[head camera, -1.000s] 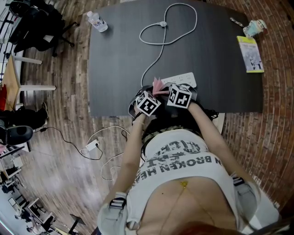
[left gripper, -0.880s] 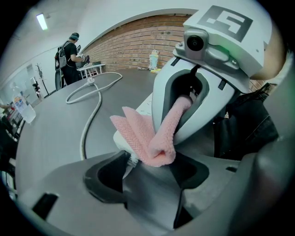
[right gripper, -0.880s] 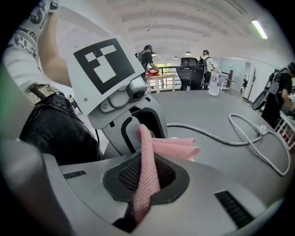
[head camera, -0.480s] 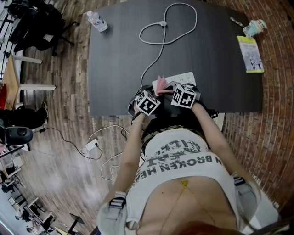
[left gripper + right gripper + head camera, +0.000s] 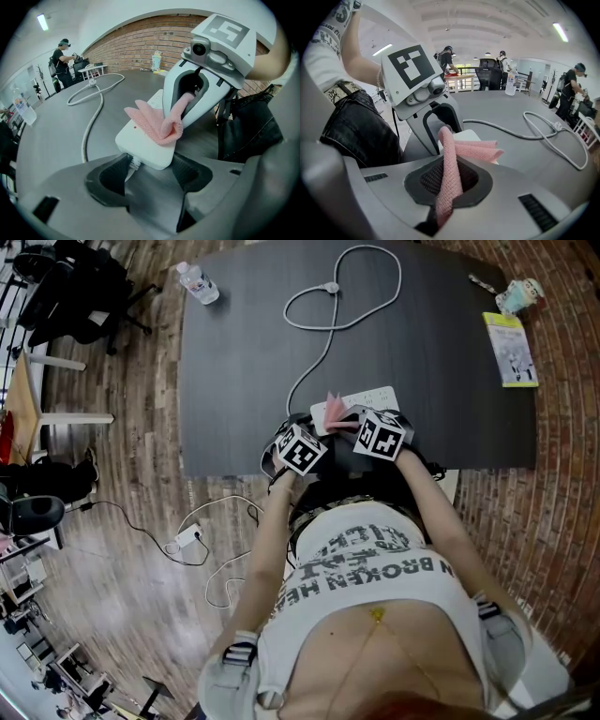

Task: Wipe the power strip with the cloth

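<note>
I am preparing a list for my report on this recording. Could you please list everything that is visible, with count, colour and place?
table: 1, dark grey, in front of the person
power strip: 1, white, near table edge
cable: 1, white, looping across table
cloth: 1, pink, on power strip
bottle: 1, clear, far left corner
cup: 1, pale, far right corner
booklet: 1, yellow-green, right edge
left gripper: 1, grey, shut on power strip
right gripper: 1, grey, shut on cloth

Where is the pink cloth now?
Head view, table's near edge: cloth pinched in the right gripper, draped over the power strip end held by the left gripper.
</note>
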A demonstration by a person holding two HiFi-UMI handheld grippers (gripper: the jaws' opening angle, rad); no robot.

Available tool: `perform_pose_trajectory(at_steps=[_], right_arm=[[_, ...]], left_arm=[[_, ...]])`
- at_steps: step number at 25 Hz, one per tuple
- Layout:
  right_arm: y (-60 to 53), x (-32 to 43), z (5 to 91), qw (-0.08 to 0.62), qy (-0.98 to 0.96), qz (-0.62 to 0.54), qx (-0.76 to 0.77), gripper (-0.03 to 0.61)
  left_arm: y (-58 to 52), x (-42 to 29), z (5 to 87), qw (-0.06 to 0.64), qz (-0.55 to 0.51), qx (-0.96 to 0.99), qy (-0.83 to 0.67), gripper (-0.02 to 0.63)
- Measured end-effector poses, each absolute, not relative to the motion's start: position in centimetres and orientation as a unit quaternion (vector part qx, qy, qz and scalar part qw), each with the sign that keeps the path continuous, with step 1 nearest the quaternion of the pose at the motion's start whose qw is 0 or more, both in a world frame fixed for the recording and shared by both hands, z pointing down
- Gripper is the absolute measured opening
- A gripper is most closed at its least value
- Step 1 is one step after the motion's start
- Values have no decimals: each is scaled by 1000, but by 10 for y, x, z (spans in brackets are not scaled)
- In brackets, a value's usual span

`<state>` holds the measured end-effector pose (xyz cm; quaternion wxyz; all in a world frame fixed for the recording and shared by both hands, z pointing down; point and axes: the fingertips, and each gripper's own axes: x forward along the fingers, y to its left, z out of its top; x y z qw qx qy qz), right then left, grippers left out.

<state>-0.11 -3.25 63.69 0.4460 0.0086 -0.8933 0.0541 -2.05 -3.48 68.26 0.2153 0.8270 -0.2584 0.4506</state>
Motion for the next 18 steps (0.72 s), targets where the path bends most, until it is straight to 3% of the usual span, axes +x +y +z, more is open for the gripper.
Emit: perform_pose_trajectory(at_steps=[18], right_arm=[[-42, 28, 636, 457, -886, 66, 41, 17]], left_arm=[[-33, -20, 680, 217, 449, 829, -253, 279]])
